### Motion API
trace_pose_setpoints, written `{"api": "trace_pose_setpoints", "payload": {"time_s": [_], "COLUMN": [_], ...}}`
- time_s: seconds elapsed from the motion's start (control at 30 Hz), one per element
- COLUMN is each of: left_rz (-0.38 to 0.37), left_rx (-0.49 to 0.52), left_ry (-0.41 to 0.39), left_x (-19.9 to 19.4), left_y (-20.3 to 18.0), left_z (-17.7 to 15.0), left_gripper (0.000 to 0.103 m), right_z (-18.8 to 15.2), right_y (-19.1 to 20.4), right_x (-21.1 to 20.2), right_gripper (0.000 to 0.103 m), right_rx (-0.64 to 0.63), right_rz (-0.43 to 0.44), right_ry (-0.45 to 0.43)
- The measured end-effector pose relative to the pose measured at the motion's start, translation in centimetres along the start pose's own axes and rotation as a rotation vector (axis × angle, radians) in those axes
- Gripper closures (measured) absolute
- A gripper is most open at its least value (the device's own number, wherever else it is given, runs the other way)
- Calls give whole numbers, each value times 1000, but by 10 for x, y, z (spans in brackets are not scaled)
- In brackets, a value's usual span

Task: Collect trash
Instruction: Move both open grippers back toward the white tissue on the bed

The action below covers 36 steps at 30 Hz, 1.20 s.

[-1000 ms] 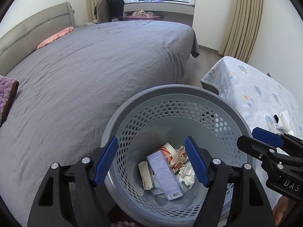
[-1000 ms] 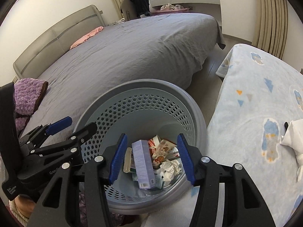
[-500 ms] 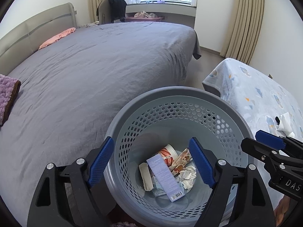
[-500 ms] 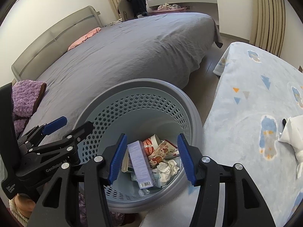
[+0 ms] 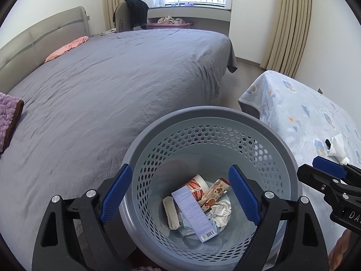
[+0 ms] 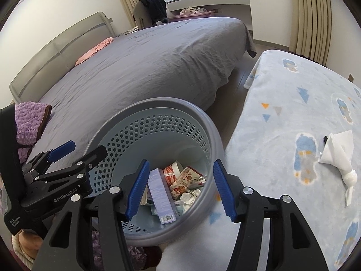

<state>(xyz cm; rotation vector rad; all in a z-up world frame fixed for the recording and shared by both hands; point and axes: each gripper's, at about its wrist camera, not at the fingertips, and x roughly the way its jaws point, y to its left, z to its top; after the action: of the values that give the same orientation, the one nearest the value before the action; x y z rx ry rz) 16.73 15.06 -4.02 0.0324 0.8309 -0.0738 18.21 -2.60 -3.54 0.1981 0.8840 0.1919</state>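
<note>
Our right gripper (image 6: 180, 188), jaws just widening and empty above the bin (image 6: 209, 122), is nearer the crumpled tissue (image 6: 338, 151) lying rightward on the blue blanket (image 6: 293, 103).

Both views are taken from the wrists, angled steeply down along the fingers into the perforated bin (image 5: 212, 122), which is seen from close above. The left wrist view is set over the bin's near rim, the right gripper (image 5: 327, 176) caught at its right edge. The right wrist view is shifted towards the patterned blanket (image 6: 293, 103). The grey bed (image 5: 112, 79) and window are shared behind.
</note>
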Motion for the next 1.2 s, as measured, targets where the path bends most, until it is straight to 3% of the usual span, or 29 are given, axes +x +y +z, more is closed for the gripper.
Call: {"api": "trace_pose_setpoints", "payload": {"time_s": [0.7, 1.2], "left_rz": [-88, -140], "left_rx": [61, 137], "left_ry": [-48, -33], "left_x": [-16, -10], "left_y": [-50, -107], "left_z": [13, 11], "left_gripper": [16, 15], "right_z": [-21, -42], "right_y": [-72, -157], "right_x": [-48, -70], "right_gripper": [40, 38], "right_rx": [108, 210], "right_rz": [-144, -276], "right_ry": [-47, -52]}}
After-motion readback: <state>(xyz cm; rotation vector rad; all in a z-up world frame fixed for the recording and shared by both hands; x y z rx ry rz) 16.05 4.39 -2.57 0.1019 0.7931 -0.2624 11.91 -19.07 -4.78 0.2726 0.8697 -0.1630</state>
